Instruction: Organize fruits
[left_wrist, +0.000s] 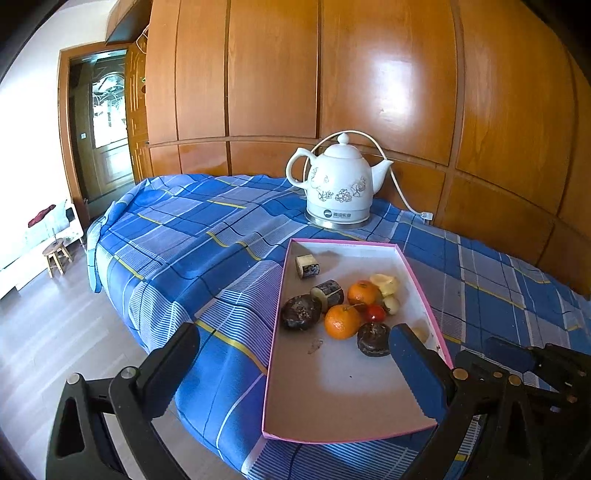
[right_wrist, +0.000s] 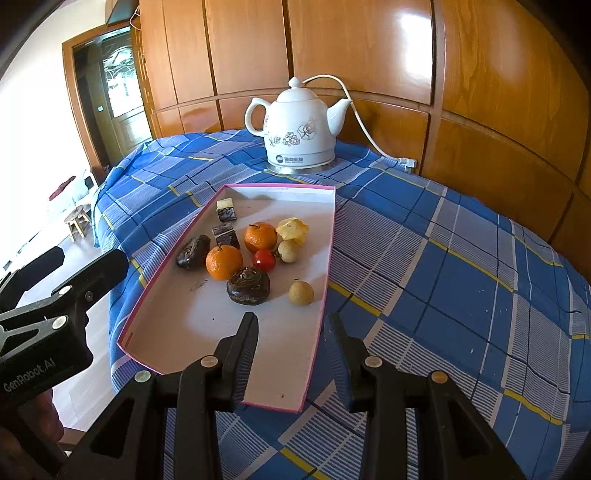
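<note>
Fruit gathered in the tray, both grippers empty

The fruit lies in a pink-rimmed tray (right_wrist: 328, 236) on the table (right_wrist: 461, 258), just ahead of the right hand-held gripper (right_wrist: 291, 321): two oranges (right_wrist: 224, 261), a small tomato (right_wrist: 264, 259), dark lumps and pale little fruits, most bunched together, one pale ball (right_wrist: 301, 292) nearer the fingers. The left hand-held gripper (left_wrist: 295, 339) is spread wide, the right one parted, neither holding anything. Everything already sits inside; that fits sorting finished or regrouping pending.

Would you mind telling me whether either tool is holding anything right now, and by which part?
Nothing is held: the left tool and right tool are both open and empty.
</note>
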